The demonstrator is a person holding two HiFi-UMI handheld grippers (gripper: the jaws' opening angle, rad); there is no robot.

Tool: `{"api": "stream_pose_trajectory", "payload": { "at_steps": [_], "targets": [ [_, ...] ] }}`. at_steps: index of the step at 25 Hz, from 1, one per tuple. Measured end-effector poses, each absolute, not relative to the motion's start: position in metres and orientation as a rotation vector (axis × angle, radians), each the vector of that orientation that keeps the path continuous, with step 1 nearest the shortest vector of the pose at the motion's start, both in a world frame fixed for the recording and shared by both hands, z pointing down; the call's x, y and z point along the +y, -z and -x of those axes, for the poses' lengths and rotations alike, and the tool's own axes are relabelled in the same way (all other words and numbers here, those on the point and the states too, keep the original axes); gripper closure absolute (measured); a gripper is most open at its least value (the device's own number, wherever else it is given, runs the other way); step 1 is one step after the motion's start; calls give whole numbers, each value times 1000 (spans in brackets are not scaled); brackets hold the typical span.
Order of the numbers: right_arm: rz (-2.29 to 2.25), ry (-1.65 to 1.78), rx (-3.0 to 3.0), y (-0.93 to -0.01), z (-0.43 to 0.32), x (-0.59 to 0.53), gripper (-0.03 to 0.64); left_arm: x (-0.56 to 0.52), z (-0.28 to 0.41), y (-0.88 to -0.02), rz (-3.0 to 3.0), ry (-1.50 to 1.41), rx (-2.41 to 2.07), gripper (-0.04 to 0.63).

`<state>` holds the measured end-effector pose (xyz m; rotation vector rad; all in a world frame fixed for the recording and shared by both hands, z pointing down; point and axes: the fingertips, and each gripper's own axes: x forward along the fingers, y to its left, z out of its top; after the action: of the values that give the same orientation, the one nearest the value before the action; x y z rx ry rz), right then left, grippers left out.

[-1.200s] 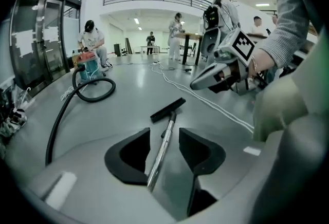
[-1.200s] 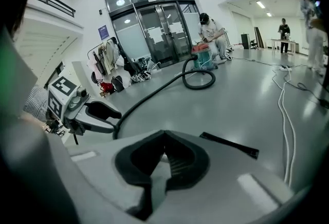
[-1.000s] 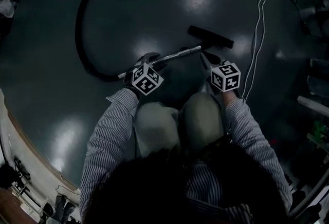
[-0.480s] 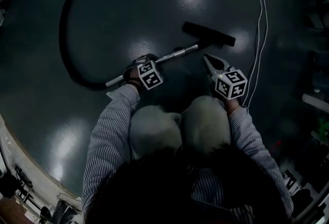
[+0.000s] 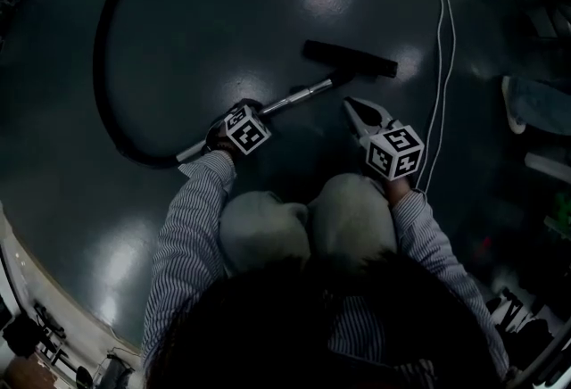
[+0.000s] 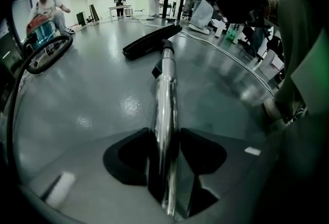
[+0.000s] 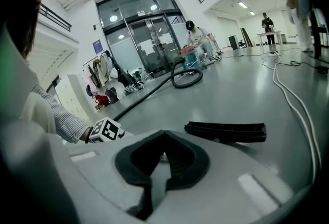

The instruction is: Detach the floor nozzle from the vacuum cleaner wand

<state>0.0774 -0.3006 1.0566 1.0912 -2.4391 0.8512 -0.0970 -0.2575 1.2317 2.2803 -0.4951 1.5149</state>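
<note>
The chrome wand (image 5: 299, 95) lies on the dark floor and ends in the black floor nozzle (image 5: 350, 58). My left gripper (image 5: 237, 110) points steeply down over the wand's near end. In the left gripper view the wand (image 6: 165, 99) runs between the black pads, which have just been closing and now press on both its sides, with the nozzle (image 6: 151, 40) beyond. My right gripper (image 5: 351, 104) hovers to the right of the wand, shut and empty. Its own view shows the nozzle (image 7: 226, 132) just ahead of the closed jaws (image 7: 162, 138).
A black hose (image 5: 107, 48) curves from the wand's rear end off to the upper left. A white cable (image 5: 439, 66) runs along the floor on the right. The person's knees (image 5: 303, 218) are just behind the grippers. People, a table and the cleaner's canister (image 6: 41, 30) stand far off.
The left gripper has sunk onto the wand and its cube sits lower. The right gripper has drifted slightly down. The view has shifted, so the hose and nozzle sit a little further left.
</note>
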Motion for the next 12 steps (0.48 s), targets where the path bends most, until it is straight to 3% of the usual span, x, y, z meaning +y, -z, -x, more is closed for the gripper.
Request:
{"api": "stream_pose_trajectory", "payload": {
  "at_steps": [1,7,12],
  "targets": [
    [-1091,-851,-2445,-1055,-77,-300,615,-259,97,-1232,-2275,-1513,-505,406],
    [-1109,-801,-2460,-1055,-85,-305,615,-261,91,-1235,-2296,-1536,-501,412],
    [-1187,-807,-2470,-1041,-87,-312,615,-260,92,-1198,-2348,-1388,-533,413]
  ]
}}
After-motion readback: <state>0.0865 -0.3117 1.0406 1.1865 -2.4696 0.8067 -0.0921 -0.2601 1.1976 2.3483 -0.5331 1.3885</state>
